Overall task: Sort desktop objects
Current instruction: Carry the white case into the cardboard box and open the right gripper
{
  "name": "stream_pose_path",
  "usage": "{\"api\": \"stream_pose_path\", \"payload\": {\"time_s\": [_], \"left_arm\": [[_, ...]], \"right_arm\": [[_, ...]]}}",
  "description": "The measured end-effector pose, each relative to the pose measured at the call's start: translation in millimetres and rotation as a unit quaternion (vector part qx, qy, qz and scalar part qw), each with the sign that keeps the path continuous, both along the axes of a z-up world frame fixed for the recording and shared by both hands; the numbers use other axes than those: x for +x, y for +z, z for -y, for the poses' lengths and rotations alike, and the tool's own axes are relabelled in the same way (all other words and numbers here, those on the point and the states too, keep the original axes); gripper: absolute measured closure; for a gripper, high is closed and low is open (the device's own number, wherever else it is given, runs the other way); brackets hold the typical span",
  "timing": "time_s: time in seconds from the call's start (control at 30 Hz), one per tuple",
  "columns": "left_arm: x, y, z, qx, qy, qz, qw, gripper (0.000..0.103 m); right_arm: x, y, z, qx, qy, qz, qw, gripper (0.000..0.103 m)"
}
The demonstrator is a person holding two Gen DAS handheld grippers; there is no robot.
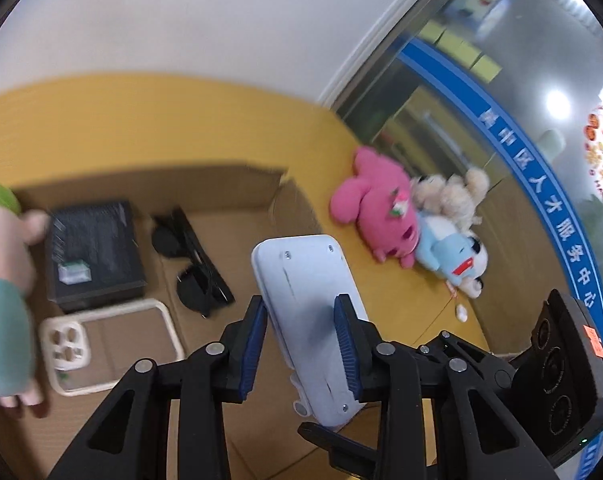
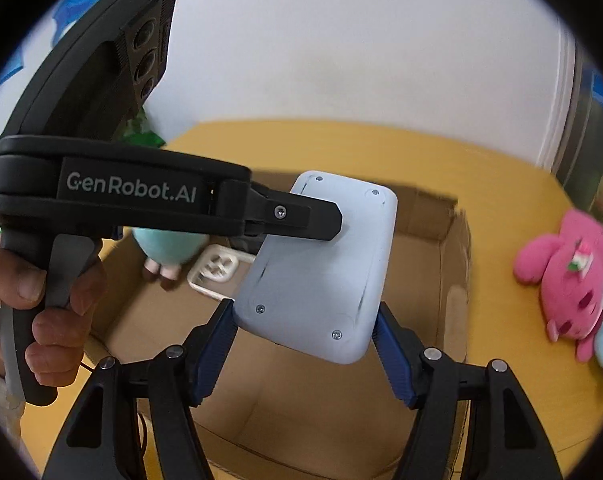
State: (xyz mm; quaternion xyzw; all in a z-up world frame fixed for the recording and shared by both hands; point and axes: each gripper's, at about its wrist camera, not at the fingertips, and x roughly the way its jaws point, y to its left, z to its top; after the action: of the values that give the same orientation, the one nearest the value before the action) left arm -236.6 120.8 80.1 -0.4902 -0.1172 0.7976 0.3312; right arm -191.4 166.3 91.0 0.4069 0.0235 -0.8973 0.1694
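Observation:
My left gripper (image 1: 301,320) is shut on a pale grey-white flat device (image 1: 305,280), back side up with small screws, and holds it above the open cardboard box (image 1: 237,184). The right wrist view shows the same device (image 2: 321,264) with the left gripper's finger (image 2: 301,220) clamped on its edge. My right gripper (image 2: 305,340) has its blue pads on either side of the device's near end; the jaws look slightly wider than it, and contact is unclear. The box holds a black box (image 1: 93,248), sunglasses (image 1: 193,264), a cream phone case (image 1: 109,348) and a teal plush (image 1: 1,312).
A pink plush (image 1: 377,216), a cream plush (image 1: 449,196) and a light-blue plush (image 1: 453,256) lie on the yellow table (image 1: 141,120) right of the box. A glass partition (image 1: 501,120) stands at the far right. A white wall runs behind the table.

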Motion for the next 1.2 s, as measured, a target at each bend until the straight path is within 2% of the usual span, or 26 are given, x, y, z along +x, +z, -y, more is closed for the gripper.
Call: {"api": "stream_pose_path", "payload": {"time_s": [0.1, 0.2, 0.5, 0.57, 0.7, 0.77, 0.83, 0.87, 0.93, 0.97, 1.0, 1.03, 1.1, 1.2], "left_arm": [[-13, -38, -15, -0.01, -0.006, 0.045, 0.9989, 0.073], [-22, -72, -24, -0.012, -0.006, 0.095, 0.9954, 0.073], [-27, -125, -41, -0.027, 0.0, 0.189, 0.9816, 0.072], [-27, -128, -45, -0.032, -0.002, 0.191, 0.9811, 0.072], [-20, -120, -41, -0.051, 0.004, 0.178, 0.9826, 0.07], [-11, -103, -30, -0.07, 0.022, 0.146, 0.9865, 0.069], [11, -67, -5, -0.075, 0.044, 0.07, 0.9937, 0.065], [20, -54, 4, -0.078, 0.054, 0.041, 0.9946, 0.061], [55, -16, 36, -0.091, 0.087, -0.047, 0.9908, 0.039], [77, 1, 54, -0.102, 0.109, -0.092, 0.9845, 0.034], [108, 20, 78, -0.118, 0.143, -0.148, 0.9715, 0.024], [124, 28, 91, -0.128, 0.163, -0.174, 0.9627, 0.013], [172, 41, 123, -0.155, 0.214, -0.237, 0.9347, 0.001], [224, 36, 151, -0.183, 0.25, -0.29, 0.9056, 0.0]], "right_arm": [[-16, -35, -14, 0.0, -0.01, 0.063, 0.998, 0.036], [-24, -58, -20, 0.003, -0.011, 0.108, 0.994, 0.036], [-31, -100, -28, 0.028, -0.014, 0.207, 0.978, 0.036], [-31, -108, -29, 0.022, -0.021, 0.227, 0.973, 0.036], [-25, -105, -30, 0.011, -0.025, 0.228, 0.973, 0.036], [-16, -96, -30, 0.018, -0.032, 0.212, 0.976, 0.035], [-3, -80, -29, 0.015, -0.031, 0.188, 0.982, 0.035], [5, -71, -29, 0.013, -0.034, 0.171, 0.985, 0.034], [22, -49, -36, 0.011, -0.051, 0.121, 0.991, 0.031], [35, -35, -39, 0.008, -0.065, 0.085, 0.994, 0.025], [41, -25, -46, 0.001, -0.077, 0.049, 0.996, 0.021], [61, -17, -45, -0.007, -0.088, 0.006, 0.996, 0.021], [74, -13, -45, -0.012, -0.099, -0.055, 0.993, 0.02], [98, -26, -29, 0.016, -0.108, -0.122, 0.987, 0.02]]}}
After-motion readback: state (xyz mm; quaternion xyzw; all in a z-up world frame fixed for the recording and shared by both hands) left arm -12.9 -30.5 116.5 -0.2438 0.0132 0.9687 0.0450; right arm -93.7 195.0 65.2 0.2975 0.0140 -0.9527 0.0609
